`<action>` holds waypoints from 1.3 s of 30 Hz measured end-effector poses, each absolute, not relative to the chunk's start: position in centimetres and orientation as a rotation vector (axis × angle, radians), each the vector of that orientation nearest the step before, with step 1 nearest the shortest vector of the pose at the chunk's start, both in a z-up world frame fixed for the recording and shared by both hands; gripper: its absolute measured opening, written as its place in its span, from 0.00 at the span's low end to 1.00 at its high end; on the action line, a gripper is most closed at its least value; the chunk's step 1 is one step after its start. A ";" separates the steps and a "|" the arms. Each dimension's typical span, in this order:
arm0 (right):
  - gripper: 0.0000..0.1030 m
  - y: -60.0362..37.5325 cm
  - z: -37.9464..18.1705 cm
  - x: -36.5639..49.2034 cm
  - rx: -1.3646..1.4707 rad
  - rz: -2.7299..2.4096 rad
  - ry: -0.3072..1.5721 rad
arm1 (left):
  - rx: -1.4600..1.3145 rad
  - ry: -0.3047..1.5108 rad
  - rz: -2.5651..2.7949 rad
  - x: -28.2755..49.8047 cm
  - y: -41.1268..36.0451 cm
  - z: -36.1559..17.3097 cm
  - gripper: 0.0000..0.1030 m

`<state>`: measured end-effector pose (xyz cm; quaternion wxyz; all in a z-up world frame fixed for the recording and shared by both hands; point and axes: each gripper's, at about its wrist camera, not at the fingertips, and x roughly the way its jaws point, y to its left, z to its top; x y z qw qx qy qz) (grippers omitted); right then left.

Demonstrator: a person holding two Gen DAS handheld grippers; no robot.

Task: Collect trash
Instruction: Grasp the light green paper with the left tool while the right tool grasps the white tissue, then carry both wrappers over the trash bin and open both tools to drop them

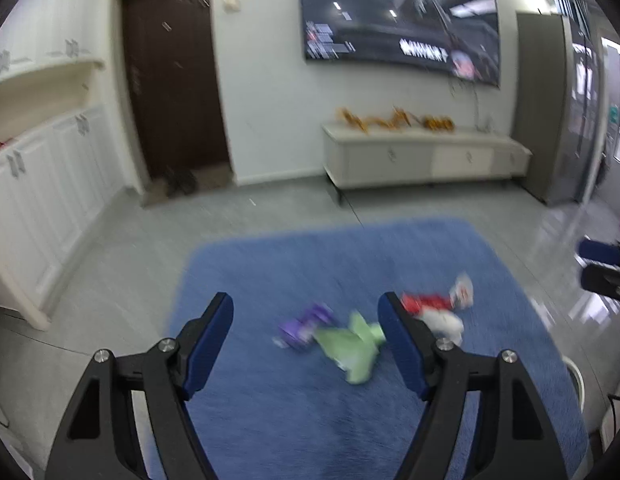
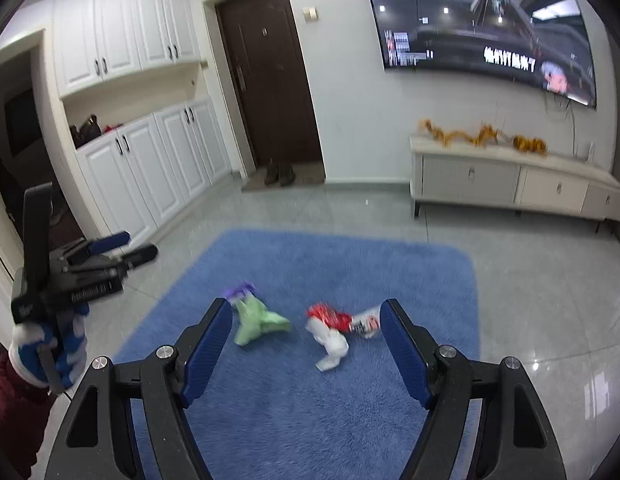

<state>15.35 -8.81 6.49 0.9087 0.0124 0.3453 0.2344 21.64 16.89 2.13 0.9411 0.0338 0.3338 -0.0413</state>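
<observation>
Several pieces of trash lie on a blue rug [image 1: 310, 420] [image 2: 290, 412]. A green wrapper [image 1: 351, 344] [image 2: 256, 318] lies beside a purple wrapper [image 1: 304, 326] [image 2: 240, 291]. A red wrapper [image 1: 423, 302] [image 2: 327, 316], a white crumpled paper [image 1: 445, 324] [image 2: 331, 346] and a white printed packet [image 1: 461, 292] [image 2: 365, 322] lie together to their right. My left gripper [image 1: 308, 320] is open and empty above the rug, short of the trash; it also shows at the left of the right wrist view [image 2: 124, 248]. My right gripper [image 2: 306, 324] is open and empty; its tips show at the right edge of the left wrist view [image 1: 595, 264].
White cabinets [image 2: 158, 168] line the left wall beside a dark door [image 2: 270, 80] with shoes [image 2: 280, 174] at its foot. A low TV console [image 2: 509, 184] stands under a wall screen [image 2: 481, 24]. Grey tile floor [image 2: 349, 212] surrounds the rug.
</observation>
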 end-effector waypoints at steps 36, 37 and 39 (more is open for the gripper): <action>0.22 -6.8 -9.4 23.8 0.046 0.552 0.956 | -0.033 0.860 -0.242 25.9 13.7 -11.4 0.23; 0.21 -6.9 -9.3 23.7 0.045 0.554 0.953 | -0.037 0.857 -0.240 25.6 13.7 -11.2 0.23; 0.21 -6.9 -8.9 23.2 0.046 0.553 0.945 | -0.046 0.851 -0.239 24.6 13.9 -11.0 0.23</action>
